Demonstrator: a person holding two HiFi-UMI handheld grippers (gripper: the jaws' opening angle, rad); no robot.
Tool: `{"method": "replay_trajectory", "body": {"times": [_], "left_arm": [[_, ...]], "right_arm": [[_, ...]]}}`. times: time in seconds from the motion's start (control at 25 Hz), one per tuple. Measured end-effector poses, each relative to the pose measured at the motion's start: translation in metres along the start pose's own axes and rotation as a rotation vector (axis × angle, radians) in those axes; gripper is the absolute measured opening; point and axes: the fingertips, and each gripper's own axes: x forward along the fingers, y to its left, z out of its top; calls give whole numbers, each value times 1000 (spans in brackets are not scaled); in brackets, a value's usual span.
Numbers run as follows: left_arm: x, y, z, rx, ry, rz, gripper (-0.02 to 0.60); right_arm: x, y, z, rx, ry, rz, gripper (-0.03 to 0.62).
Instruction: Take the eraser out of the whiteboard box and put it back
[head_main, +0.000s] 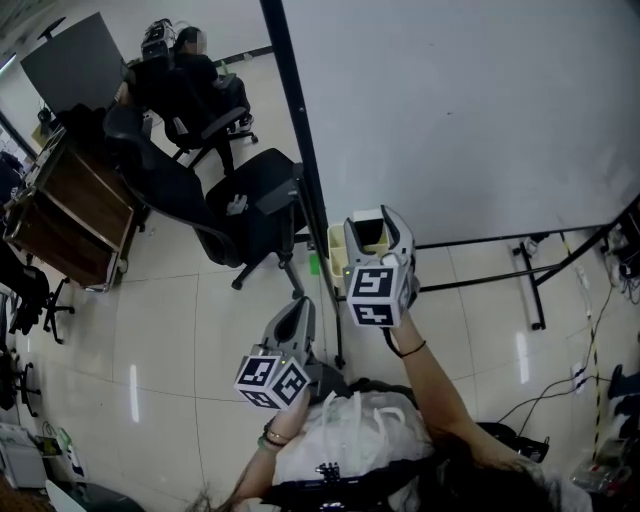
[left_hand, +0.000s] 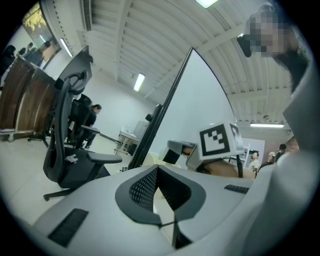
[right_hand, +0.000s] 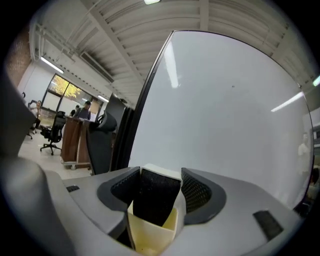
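Low and left of centre in the head view, the left gripper (head_main: 298, 312) hangs with its fingers pressed together on nothing, while at centre the right gripper (head_main: 372, 225) has its fingers pinching the black eraser (right_hand: 152, 197), which stands tilted in the pale yellow box (right_hand: 150, 236) at the whiteboard's (head_main: 450, 110) lower left corner.

1. In the upper left of my head view, a black office chair (head_main: 250, 195) stands on pale floor tiles (head_main: 180, 320).
2. At the left edge I see a wooden cabinet (head_main: 70, 215).
3. At the top left, a person (head_main: 190, 65) sits.
4. At the lower right, cables (head_main: 590, 300) trail.
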Motion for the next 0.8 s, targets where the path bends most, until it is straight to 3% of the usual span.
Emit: {"method": "replay_trajectory", "body": {"times": [0.16, 0.28, 0.4, 0.44, 0.48, 0.52, 0.64, 0.8], "left_arm": [[-5, 10, 5, -6, -14, 29, -15], [-6, 11, 6, -9, -17, 33, -15], [-4, 6, 4, -7, -11, 21, -15], [-3, 5, 3, -8, -9, 17, -15], [-3, 4, 2, -8, -7, 15, -15], [-3, 4, 2, -7, -5, 14, -15], [-1, 6, 1, -7, 2, 16, -15], [2, 1, -3, -6, 10, 3, -15]], "right_arm": [[12, 14, -44, 54, 85, 24, 288], [7, 8, -32, 93, 72, 23, 298], [-11, -7, -7, 151, -11, 16, 298], [-24, -14, 4, 193, -62, 16, 238], [-41, -21, 17, 247, -122, 14, 87], [-57, -26, 28, 297, -177, 14, 2], [-90, -27, 36, 360, -217, 39, 0], [-107, -15, 13, 395, -123, 75, 0]]}}
